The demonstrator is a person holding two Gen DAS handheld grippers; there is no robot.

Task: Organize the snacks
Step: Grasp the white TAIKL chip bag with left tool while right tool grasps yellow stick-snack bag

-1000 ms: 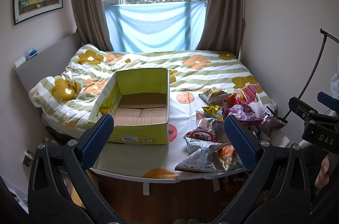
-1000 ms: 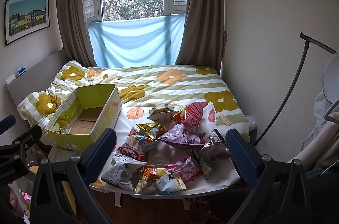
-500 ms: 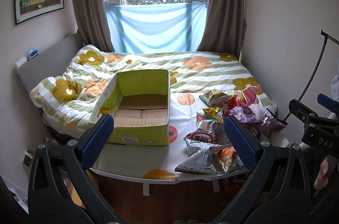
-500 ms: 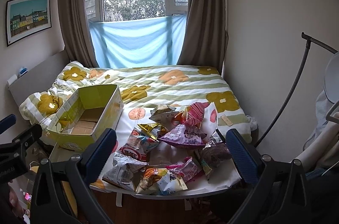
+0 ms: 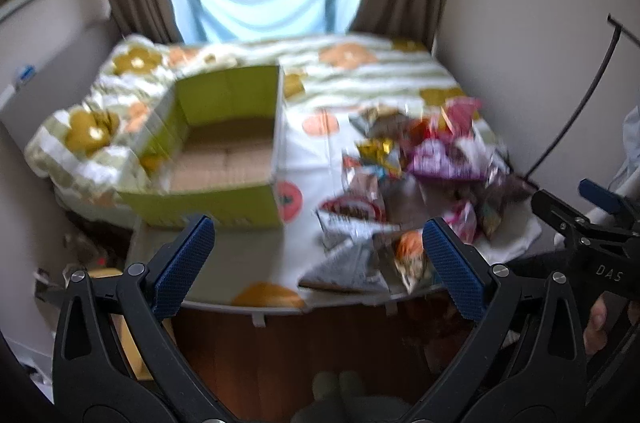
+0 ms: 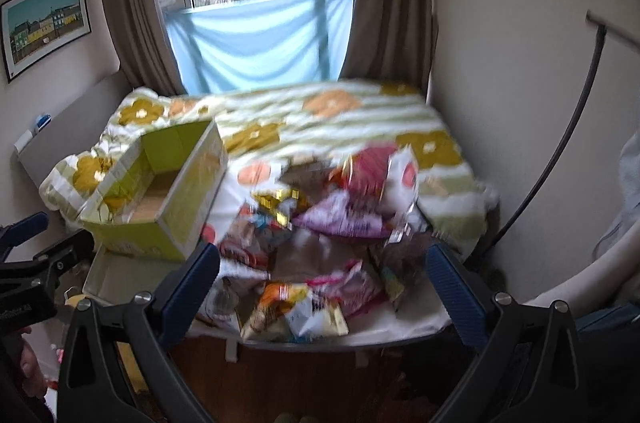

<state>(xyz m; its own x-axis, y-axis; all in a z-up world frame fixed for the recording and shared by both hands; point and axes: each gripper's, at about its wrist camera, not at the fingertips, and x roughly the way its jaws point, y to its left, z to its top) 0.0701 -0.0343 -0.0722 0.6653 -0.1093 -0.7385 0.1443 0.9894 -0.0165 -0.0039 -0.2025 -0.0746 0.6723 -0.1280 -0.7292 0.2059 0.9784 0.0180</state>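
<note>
An open green cardboard box (image 5: pixel 224 151) lies empty on the left of the bed; it also shows in the right wrist view (image 6: pixel 160 199). A pile of several snack bags (image 5: pixel 408 183) lies on the bed's right near corner, also in the right wrist view (image 6: pixel 316 247). My left gripper (image 5: pixel 320 251) is open and empty, held short of the bed's foot. My right gripper (image 6: pixel 324 275) is open and empty, in front of the snack pile. Both views are blurred by motion.
The bed (image 5: pixel 360 71) with a flowered quilt fills the room up to the curtained window (image 6: pixel 256 23). A wall stands close on the right. A black curved stand (image 6: pixel 568 143) leans at the right. Wooden floor (image 5: pixel 320 343) lies below the bed's foot.
Both grippers have moved forward and tilted down toward the bed's foot; the box and snacks now look larger and lower. Both stay open and empty.
</note>
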